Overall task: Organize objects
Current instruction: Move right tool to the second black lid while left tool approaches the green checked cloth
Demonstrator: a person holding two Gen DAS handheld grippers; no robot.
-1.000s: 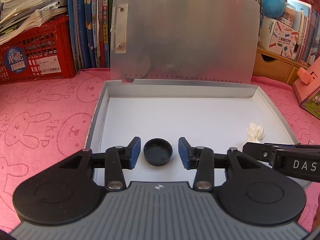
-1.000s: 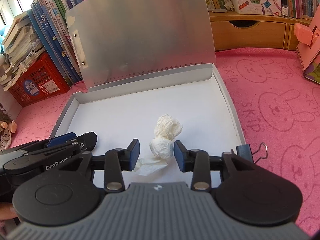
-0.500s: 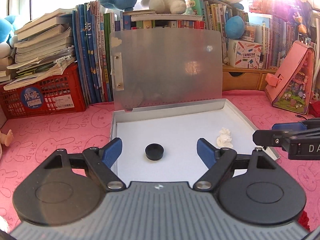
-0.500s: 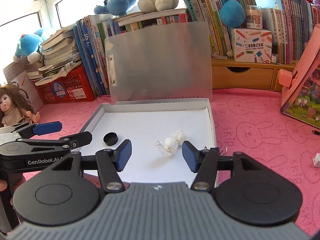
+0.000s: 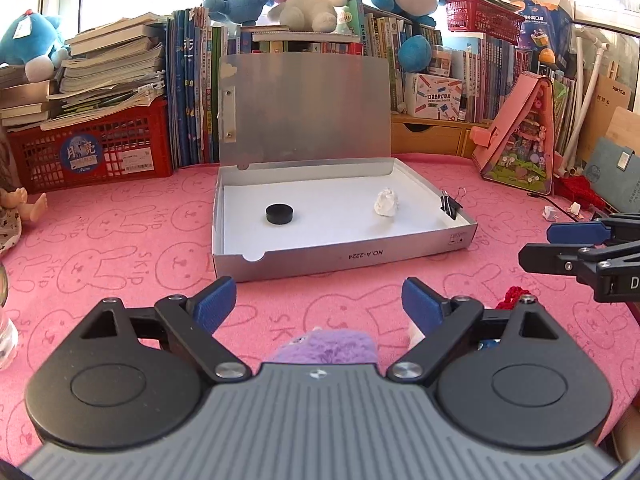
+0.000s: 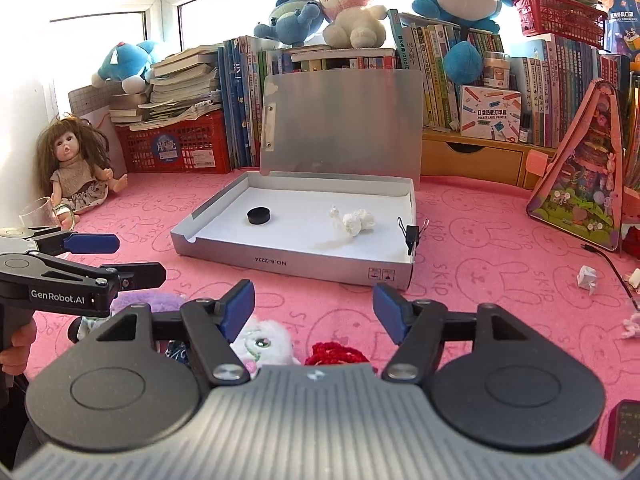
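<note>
- Pink bunny-print table (image 5: 120,248) carries everything; books, red basket (image 5: 92,152) and plush toys line the back.
- Grey flat box (image 5: 344,256) sits mid-table, lid (image 5: 304,104) standing upright at its far side.
- Inside the box: black round cap (image 5: 279,214) on the left part of the white floor, crumpled white paper ball (image 5: 386,202) on the right part, the two well apart.
- Black binder clip (image 5: 450,205) is clipped on the box's right wall, near the paper ball.
- My left claw (image 5: 318,304) is wide open, holding nothing, hovering over the table on the near side of the box, apart from it.
- Purple plush toy (image 5: 326,346) lies just under the left claw, partly hidden by its body.
- My right claw (image 6: 314,306) is also wide open and empty, near side of the box, off its front wall.
- In the right wrist view the left claw comes in from the left edge, fingers apart; a bit of my hand (image 6: 18,346) shows gripping its handle.
- White plush face (image 6: 264,340) and red knitted thing (image 6: 338,354) lie just below the right claw, purple plush beside them.
- Doll (image 6: 76,164) sits against the left wall, a clear cup (image 6: 38,212) just in front of her.
- Pink triangular case (image 6: 580,184) stands to the right of the box, well apart.
- Small white paper scrap (image 6: 587,277) and a black cable (image 6: 608,260) lie on the table at far right.
</note>
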